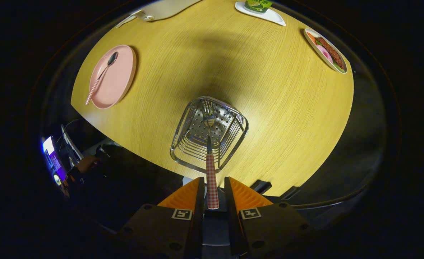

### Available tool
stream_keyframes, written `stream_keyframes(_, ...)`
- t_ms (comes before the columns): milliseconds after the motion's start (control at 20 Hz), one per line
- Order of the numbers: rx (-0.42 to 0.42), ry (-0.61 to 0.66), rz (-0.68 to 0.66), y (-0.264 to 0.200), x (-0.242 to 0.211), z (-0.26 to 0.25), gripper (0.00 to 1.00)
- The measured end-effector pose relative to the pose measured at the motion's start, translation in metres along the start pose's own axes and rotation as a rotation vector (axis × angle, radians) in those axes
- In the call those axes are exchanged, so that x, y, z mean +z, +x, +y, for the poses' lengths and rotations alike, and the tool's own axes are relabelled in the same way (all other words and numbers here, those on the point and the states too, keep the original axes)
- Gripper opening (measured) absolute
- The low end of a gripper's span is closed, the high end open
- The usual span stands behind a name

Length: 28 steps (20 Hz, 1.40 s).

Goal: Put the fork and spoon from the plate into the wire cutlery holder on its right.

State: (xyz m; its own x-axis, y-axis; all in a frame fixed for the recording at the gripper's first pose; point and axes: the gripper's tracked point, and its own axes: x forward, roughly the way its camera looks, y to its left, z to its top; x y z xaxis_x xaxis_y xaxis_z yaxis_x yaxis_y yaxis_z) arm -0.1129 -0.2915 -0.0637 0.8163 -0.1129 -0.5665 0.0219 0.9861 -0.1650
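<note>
I look straight down on a yellow wooden table (269,90). My gripper (213,181) is shut on the fork (211,172), holding it by its red-checked handle. The fork hangs tines-down inside the wire cutlery holder (181,126), just beyond the fingers, with its head near the perforated bottom. Whether the tines touch the bottom, I cannot tell. To the left of the holder lies the pink plate (120,84). On it rests the spoon (102,73), which has the same checked handle, its bowl pointing away from me.
A white dish of food (326,50) sits at the far right of the table. A white tray with a green cup (258,9) stands at the back. A white object (154,12) lies at the back left. The table's near edge runs just under the holder.
</note>
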Motion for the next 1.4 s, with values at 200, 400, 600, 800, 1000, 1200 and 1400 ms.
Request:
stream_keyframes(200, 0.052, 0.042, -0.166, -0.035, 0.007, 0.010, 0.34)
stream_keyframes(400, 0.121, 0.078, -0.328, -0.078, 0.015, 0.034, 0.33)
stream_keyframes(600, 0.252, 0.128, -0.464, -0.107, 0.037, 0.094, 0.33)
stream_keyframes(800, 0.400, 0.164, -0.504, -0.111, 0.063, 0.169, 0.33)
stream_keyframes(1000, 0.485, 0.177, -0.494, -0.099, 0.095, 0.231, 0.33)
stream_keyframes(1200, 0.527, 0.215, -0.467, -0.076, 0.129, 0.277, 0.33)
stream_keyframes(1400, 0.481, 0.238, -0.439, -0.042, 0.153, 0.304, 0.33)
